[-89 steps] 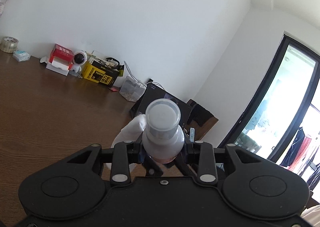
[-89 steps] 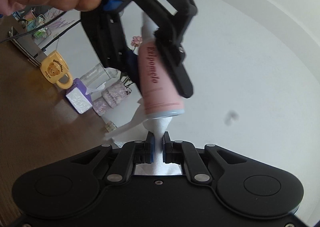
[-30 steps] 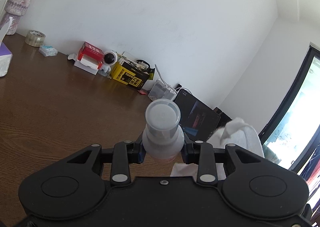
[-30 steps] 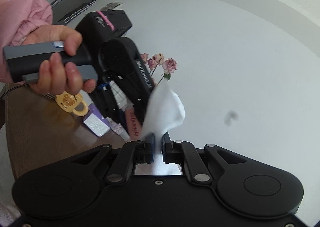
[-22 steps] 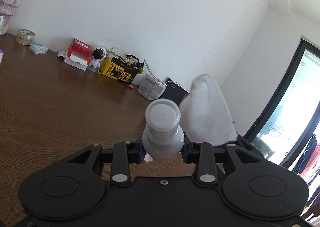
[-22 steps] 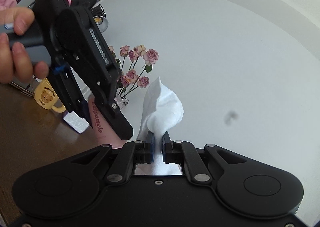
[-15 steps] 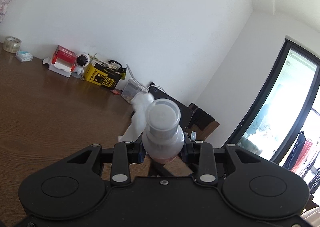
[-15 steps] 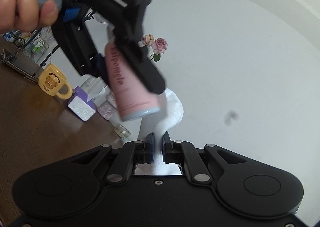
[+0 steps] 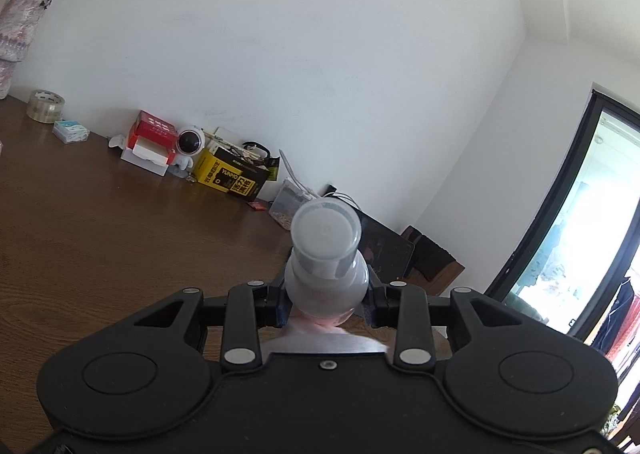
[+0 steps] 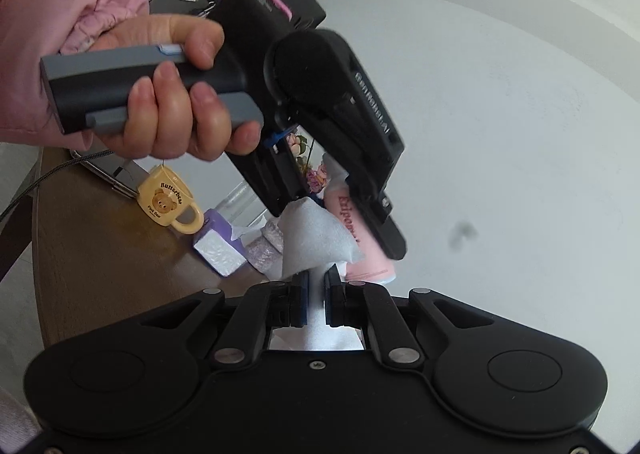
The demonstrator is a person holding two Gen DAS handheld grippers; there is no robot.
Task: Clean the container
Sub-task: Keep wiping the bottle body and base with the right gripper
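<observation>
Two claws busy: left gripper (image 9: 326, 304) squeezed tight around pink bottle (image 10: 366, 250), held up off brown table (image 9: 100, 238) (easy to reach all round). Right gripper (image 10: 316, 296) pinching white wipe (image 10: 316, 240), pressed against bottle's side for rubbing clean.

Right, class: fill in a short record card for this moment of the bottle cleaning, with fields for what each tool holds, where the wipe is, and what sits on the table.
Left tool: shut on the pink bottle, cap pointing away from its camera
Right tool: shut on the white wipe
Wipe position: bunched against the bottle's side, near its base
Bottle state: held in the air above the table, capped
Hand: grips the left tool's handle, pink sleeve behind it
On table: yellow bear mug, purple tissue pack, tape roll, yellow box
</observation>
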